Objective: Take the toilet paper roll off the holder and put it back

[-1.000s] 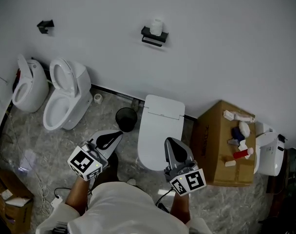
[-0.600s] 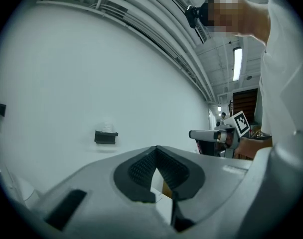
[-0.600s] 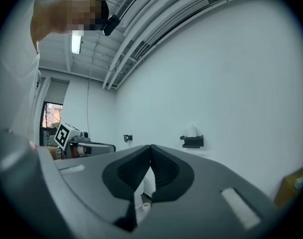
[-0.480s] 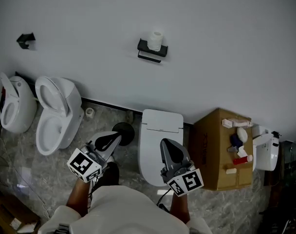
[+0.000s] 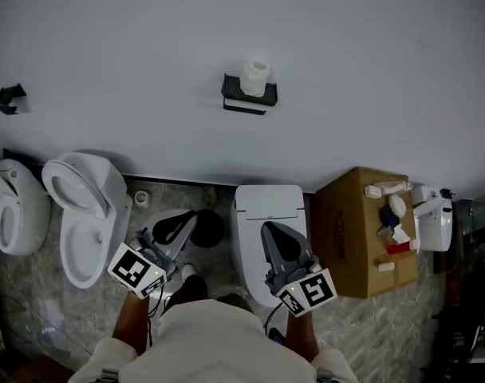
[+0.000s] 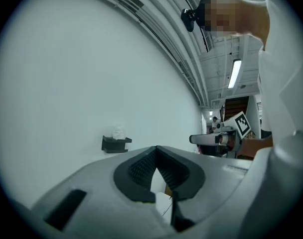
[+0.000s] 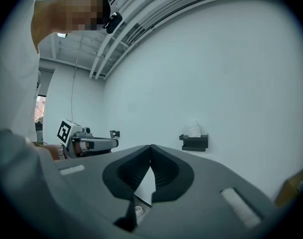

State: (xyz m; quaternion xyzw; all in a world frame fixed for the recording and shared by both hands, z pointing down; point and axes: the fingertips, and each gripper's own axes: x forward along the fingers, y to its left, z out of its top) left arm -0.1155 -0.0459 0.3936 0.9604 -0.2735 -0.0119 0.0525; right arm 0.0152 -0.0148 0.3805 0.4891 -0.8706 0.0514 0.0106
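Both grippers have travelled with us toward the wall since a second ago, and the open toilet point(image 5: 84, 218) has slid toward the left edge of the head view. Our left gripper point(image 5: 191, 216) is near us, its fingers together on nothing. Far off on the wall, between the two grippers, the toilet paper roll point(image 5: 257, 75) stands upright on the black holder point(image 5: 247, 98). Our right gripper point(image 5: 268, 230), seen against the closed toilet point(image 5: 262, 202), also has its fingers together and empty. To the right stands a cardboard box point(image 5: 350, 238).
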